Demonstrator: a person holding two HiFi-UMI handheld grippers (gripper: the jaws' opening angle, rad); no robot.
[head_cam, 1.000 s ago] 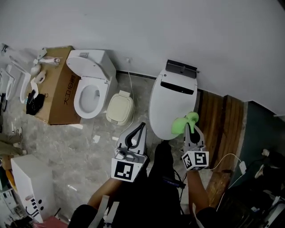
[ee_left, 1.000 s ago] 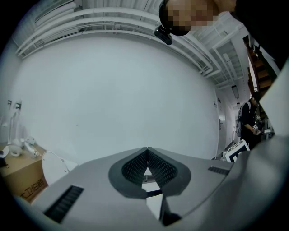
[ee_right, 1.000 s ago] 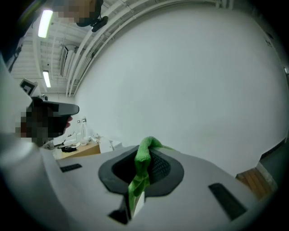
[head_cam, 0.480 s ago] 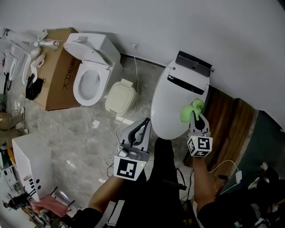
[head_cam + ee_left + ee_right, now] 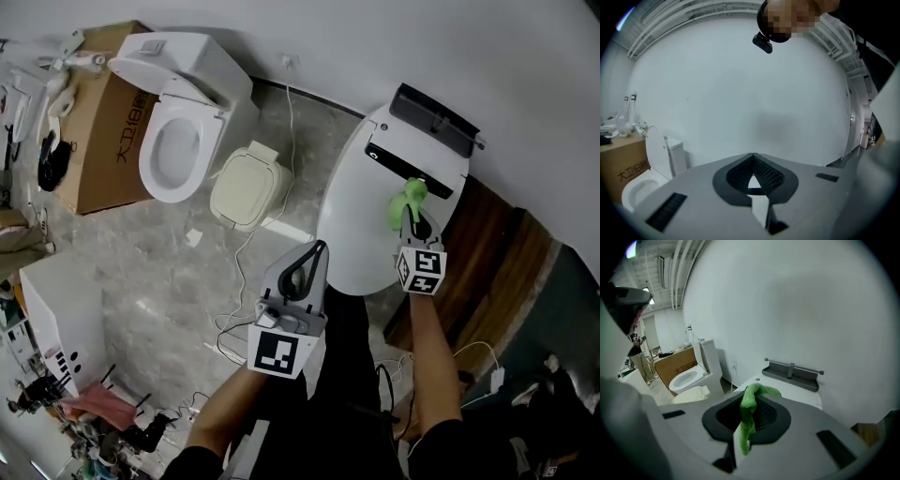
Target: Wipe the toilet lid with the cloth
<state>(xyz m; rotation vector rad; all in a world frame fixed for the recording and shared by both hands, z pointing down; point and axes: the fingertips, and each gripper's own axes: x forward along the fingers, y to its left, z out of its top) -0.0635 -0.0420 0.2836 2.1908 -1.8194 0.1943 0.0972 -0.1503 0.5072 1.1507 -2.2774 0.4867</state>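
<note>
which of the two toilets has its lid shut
The right-hand toilet, under the right gripper and its green cloth. The other toilet, beside the cardboard box, stands open with its bowl showing.

on my feed the top of the frame is a plain white wall [image 5: 394,37], evenly lit. below it i see a grey marbled floor [image 5: 159,272], and at the right a strip of dark wooden boards [image 5: 487,253]. at upper left an open white toilet [image 5: 187,61] stands against the wall, lid up. a brown cardboard box [image 5: 94,122] is just beside it on the left and a cream lidded bin [image 5: 246,187] near its right. a white cabinet [image 5: 61,309] sits at lower left, and a thin white cable [image 5: 246,248] trails over the floor.
</note>
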